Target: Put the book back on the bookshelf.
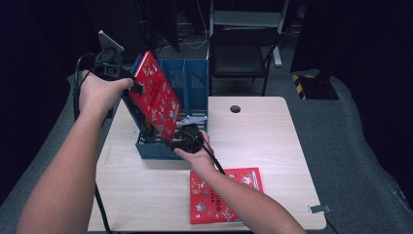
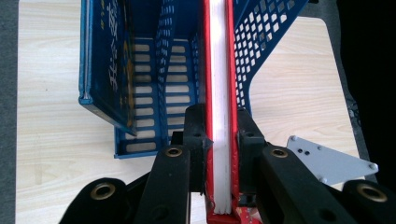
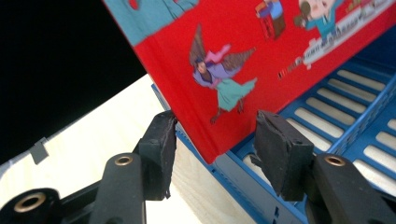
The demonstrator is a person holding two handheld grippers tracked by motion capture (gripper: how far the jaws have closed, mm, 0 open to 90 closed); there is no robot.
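High view: left gripper (image 1: 138, 88) clamped on tilted red book (image 1: 157, 95) over blue rack (image 1: 195, 78); right gripper (image 3: 212, 140) wide open, unloaded, at book's near corner.

- The high view looks forward and down from above the person's side of the bench (image 1: 272, 146), far enough back to take in the whole top and a chair (image 1: 241, 51) beyond it.
- The left gripper view sits very close, looking down along its jaws at the page edge of the red book (image 2: 219, 93) and into the blue file rack (image 2: 154, 84).
- The right gripper view looks up from low, close under the same red book's cover (image 3: 261, 60).
- All three views share the book, rack and bench.
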